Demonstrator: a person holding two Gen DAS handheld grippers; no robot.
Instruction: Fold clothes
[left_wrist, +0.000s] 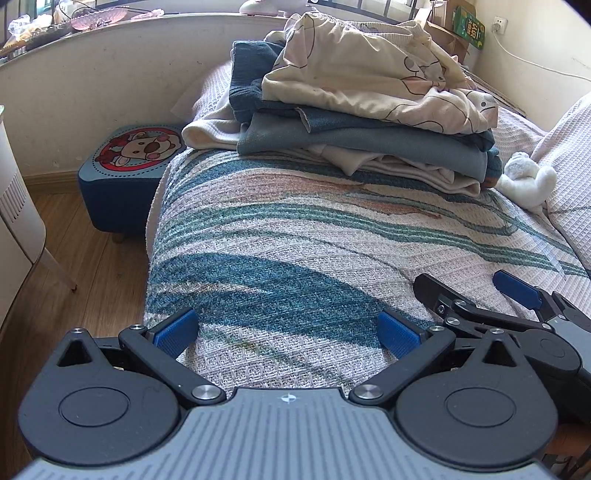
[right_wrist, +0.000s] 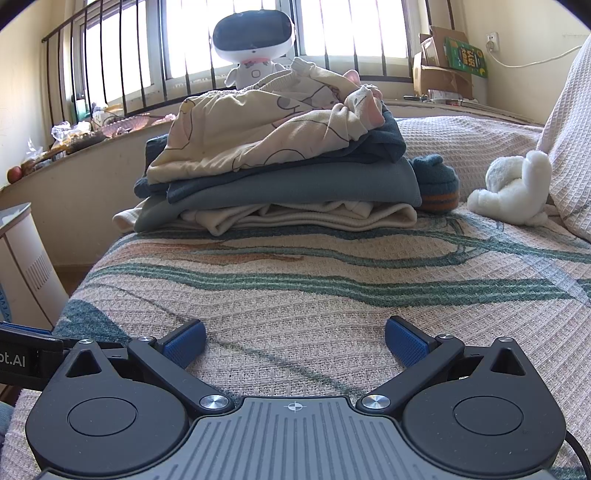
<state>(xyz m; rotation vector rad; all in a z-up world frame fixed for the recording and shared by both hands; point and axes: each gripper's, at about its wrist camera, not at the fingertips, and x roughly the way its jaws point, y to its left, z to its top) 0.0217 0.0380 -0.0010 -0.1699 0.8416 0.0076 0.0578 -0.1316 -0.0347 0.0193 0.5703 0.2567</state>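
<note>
Left wrist view has our left gripper (left_wrist: 287, 332) and right gripper (right_wrist: 295, 342) both spread wide, empty over the woven striped bedspread (left_wrist: 295, 236). Rumpled cream-and-blue clothes stack (right_wrist: 280, 158) sits well ahead, so next we probably reach forward and grab the cream cartoon-print top piece (left_wrist: 373, 74).

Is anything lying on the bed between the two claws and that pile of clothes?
Nothing visible. Only bare bedspread lies between the open left claw, the open right claw and the clothes pile. The white plush toy sits off to the pile's right, out of the path.
</note>
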